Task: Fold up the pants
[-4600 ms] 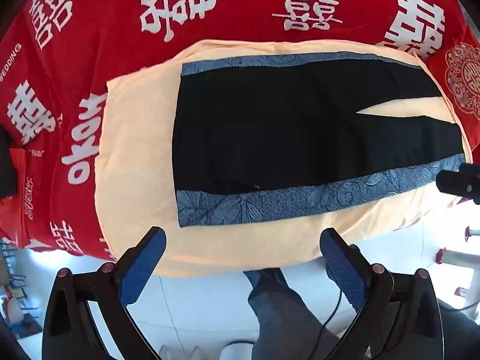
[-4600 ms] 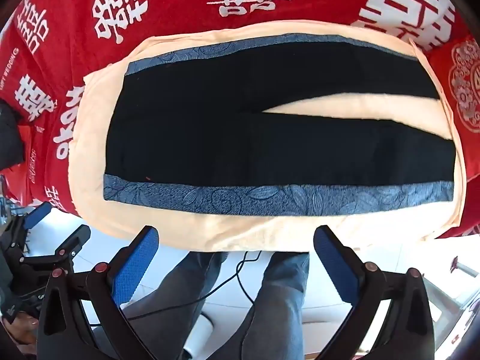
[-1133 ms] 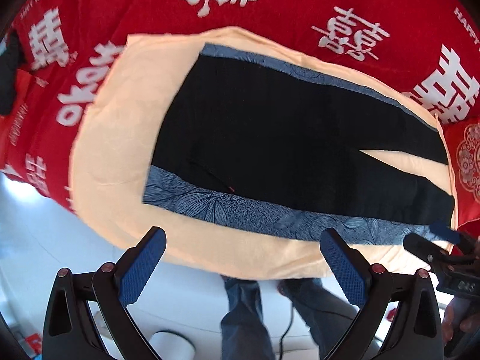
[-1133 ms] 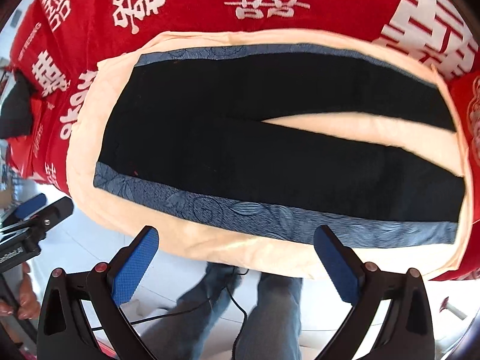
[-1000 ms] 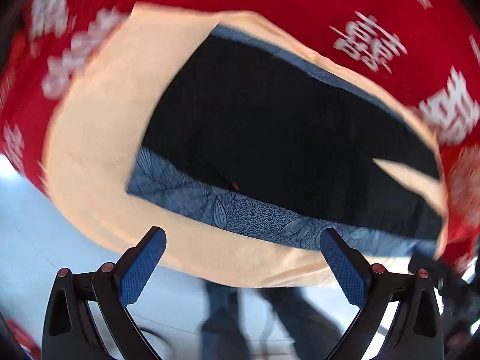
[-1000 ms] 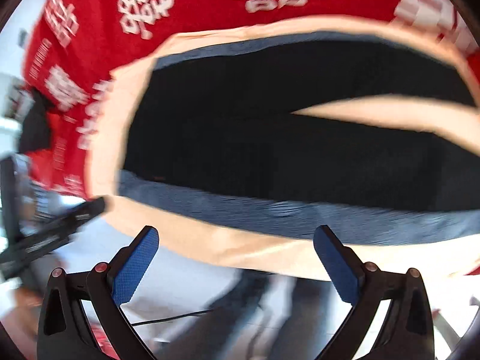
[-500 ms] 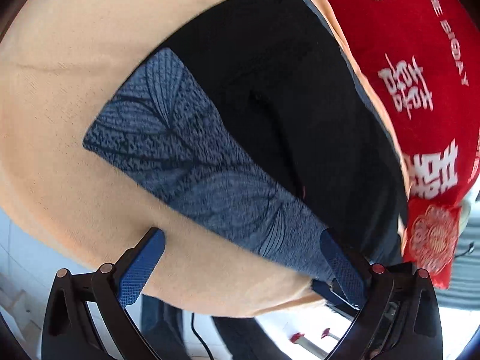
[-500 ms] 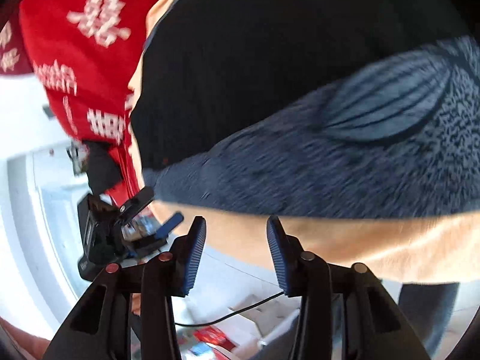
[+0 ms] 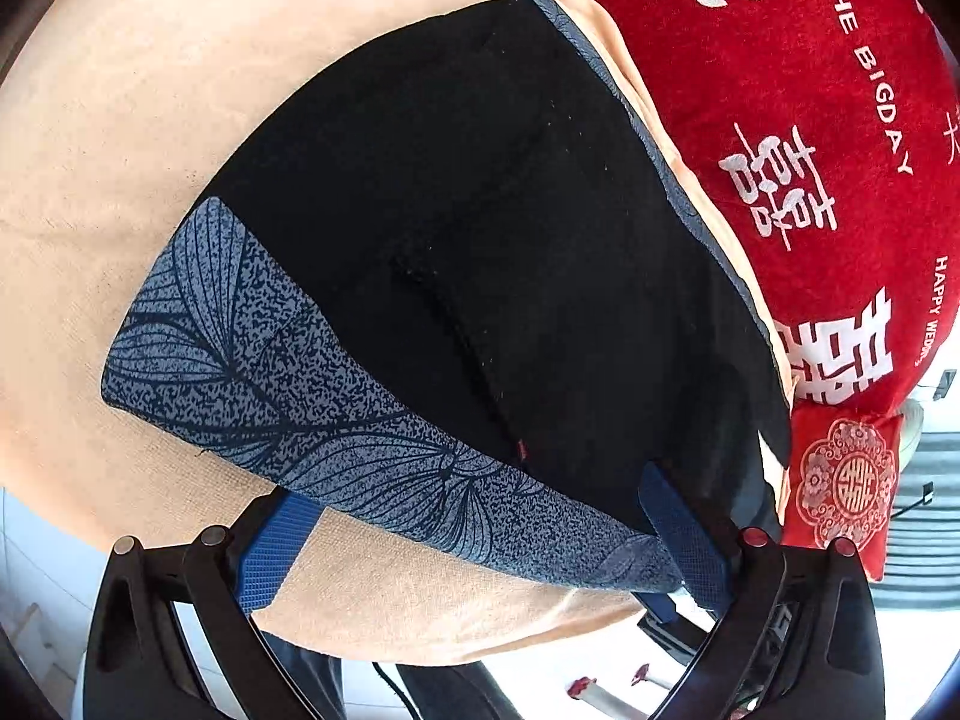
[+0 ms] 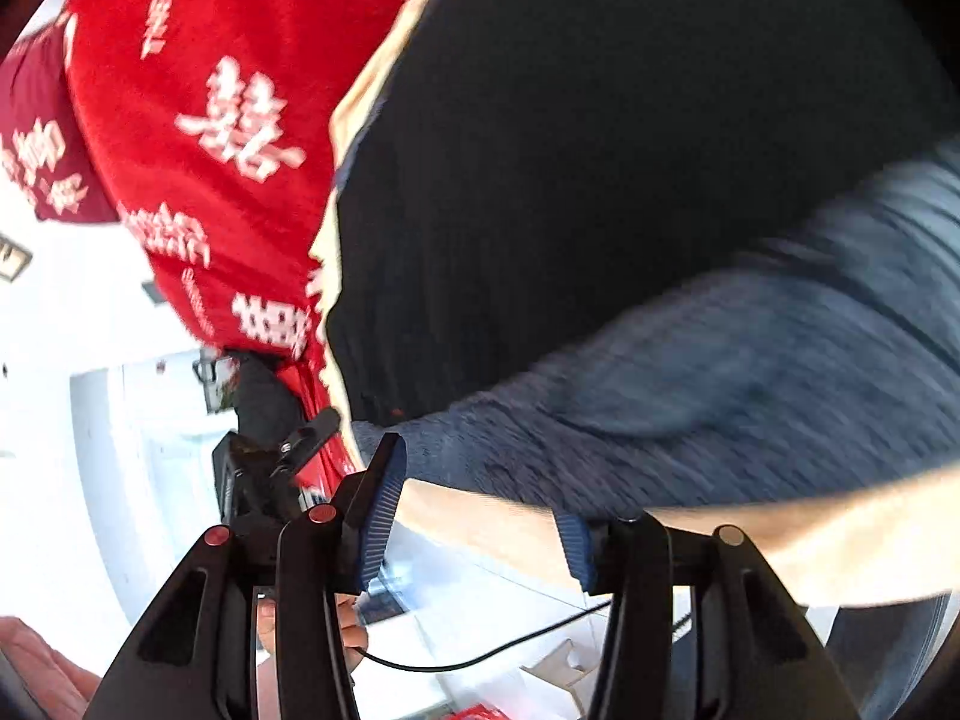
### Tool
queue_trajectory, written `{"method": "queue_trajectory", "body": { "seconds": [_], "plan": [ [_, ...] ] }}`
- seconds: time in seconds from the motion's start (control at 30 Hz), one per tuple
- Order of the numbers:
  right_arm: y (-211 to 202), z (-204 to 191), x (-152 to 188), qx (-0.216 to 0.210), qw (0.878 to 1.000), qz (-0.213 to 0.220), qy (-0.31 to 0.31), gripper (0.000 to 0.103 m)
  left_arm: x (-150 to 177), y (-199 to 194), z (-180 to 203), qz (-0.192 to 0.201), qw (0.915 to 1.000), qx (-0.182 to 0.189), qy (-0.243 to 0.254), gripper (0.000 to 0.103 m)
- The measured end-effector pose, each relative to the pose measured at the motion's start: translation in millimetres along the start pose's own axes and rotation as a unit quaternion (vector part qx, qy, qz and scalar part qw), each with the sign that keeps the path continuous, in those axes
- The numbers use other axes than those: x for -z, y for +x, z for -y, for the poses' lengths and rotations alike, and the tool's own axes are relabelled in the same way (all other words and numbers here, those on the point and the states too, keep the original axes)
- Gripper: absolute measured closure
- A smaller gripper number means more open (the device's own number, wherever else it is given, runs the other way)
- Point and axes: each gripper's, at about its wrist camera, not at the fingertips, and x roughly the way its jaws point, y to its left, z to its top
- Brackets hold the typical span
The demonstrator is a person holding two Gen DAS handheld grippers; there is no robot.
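The pants (image 9: pixel 480 252) lie flat on a peach cloth (image 9: pixel 90 180) over the red-covered surface (image 9: pixel 840 120); the step in hand is the first grasp along the near patterned side band (image 9: pixel 300 396). The left gripper (image 9: pixel 480 546) is wide apart, straddling that band (nothing pinched); the right gripper (image 10: pixel 480 516) is part-way apart at the cloth edge. Next, both jaws should pinch fabric alone. The left view shows the waist corner; the right view is blurred.

My left gripper (image 9: pixel 480 546) is showing black arms, ribbed blue pads (image 9: pixel 268 549), silver and red screws (image 9: pixel 752 537). My right gripper (image 10: pixel 477 531) is looking the same: blue pads (image 10: pixel 381 516), red screws (image 10: pixel 322 513). A thin black cable (image 10: pixel 480 654) is trailing below it.
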Motion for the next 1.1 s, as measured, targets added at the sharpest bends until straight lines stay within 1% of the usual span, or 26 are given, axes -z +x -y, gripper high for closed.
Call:
{"method": "queue_trajectory", "body": {
  "seconds": [0.03, 0.13, 0.17, 0.2, 0.23, 0.27, 0.3, 0.33, 0.37, 0.47, 0.57, 0.6, 0.63, 0.67, 0.73, 0.8, 0.9, 0.93, 0.97, 1.0, 1.07, 1.1],
  "plan": [
    [-5, 8, 4, -0.002, 1.000, 0.009, 0.010, 0.051, 0, 1, 0, 0.000, 1.0000, -0.005, 0.002, 0.006],
    [-29, 31, 6, -0.017, 0.998, 0.044, 0.046, 0.051, -1, 0, -3, -0.001, 1.0000, -0.004, -0.002, 0.006],
    [-37, 40, 4, -0.035, 0.996, 0.055, 0.063, 0.051, 0, -1, -4, 0.002, 1.0000, -0.007, -0.004, 0.014],
    [-41, 48, 3, -0.056, 0.993, 0.062, 0.085, 0.051, 0, -2, -4, 0.006, 0.9998, -0.017, -0.004, 0.018],
    [-44, 51, 1, -0.066, 0.991, 0.060, 0.100, 0.055, -1, -3, -4, 0.007, 0.9997, -0.025, -0.001, 0.030],
    [-46, 50, 0, -0.066, 0.990, 0.061, 0.106, 0.074, -2, -5, -4, 0.007, 0.9996, -0.026, 0.003, 0.047],
    [-50, 46, -2, -0.065, 0.990, 0.062, 0.105, 0.092, -4, -5, -5, 0.002, 0.9997, -0.022, 0.003, 0.054],
    [-56, 40, -5, -0.063, 0.991, 0.059, 0.100, 0.093, -6, -8, -7, 0.000, 0.9997, -0.023, -0.001, 0.066],
    [-59, 30, -8, -0.060, 0.993, 0.054, 0.089, 0.093, -8, -11, -8, -0.001, 0.9997, -0.022, -0.005, 0.069],
    [-69, -20, -26, -0.037, 0.999, 0.027, 0.027, 0.093, -15, -31, 5, 0.013, 0.9997, -0.019, -0.005, 0.069],
    [-83, -66, -64, -0.034, 0.999, 0.013, -0.029, 0.093, -31, -52, 38, 0.039, 0.9987, -0.024, 0.024, 0.069],
    [-83, -80, -77, -0.032, 0.999, 0.007, -0.043, 0.093, -40, -58, 51, 0.049, 0.9981, -0.022, 0.032, 0.069],
    [-84, -96, -97, -0.026, 0.998, -0.002, -0.060, 0.093, -52, -63, 66, 0.060, 0.9972, -0.018, 0.039, 0.069],
    [-82, -105, -109, -0.022, 0.997, -0.007, -0.069, 0.092, -65, -66, 78, 0.072, 0.9962, -0.016, 0.047, 0.069],
    [-77, -122, -146, -0.007, 0.995, -0.021, -0.093, 0.092, -91, -63, 99, 0.091, 0.9939, -0.017, 0.059, 0.069],
    [-71, -126, -183, 0.007, 0.994, -0.034, -0.105, 0.090, -121, -50, 117, 0.108, 0.9911, -0.028, 0.073, 0.069],
    [-43, -128, -246, 0.039, 0.991, -0.054, -0.118, 0.089, -162, -13, 140, 0.134, 0.9827, -0.073, 0.104, 0.068],
    [-34, -123, -259, 0.051, 0.989, -0.059, -0.122, 0.089, -175, 4, 145, 0.138, 0.9793, -0.096, 0.113, 0.065],
    [-24, -117, -274, 0.066, 0.988, -0.065, -0.123, 0.089, -184, 16, 145, 0.140, 0.9771, -0.110, 0.116, 0.060],
    [-11, -110, -290, 0.081, 0.987, -0.072, -0.120, 0.089, -196, 34, 145, 0.142, 0.9743, -0.131, 0.116, 0.057],
    [11, -96, -312, 0.102, 0.986, -0.081, -0.104, 0.089, -208, 58, 143, 0.132, 0.9726, -0.156, 0.110, 0.056],
    [18, -88, -319, 0.112, 0.985, -0.087, -0.094, 0.088, -215, 71, 140, 0.123, 0.9709, -0.176, 0.106, 0.056]
  ]
}}
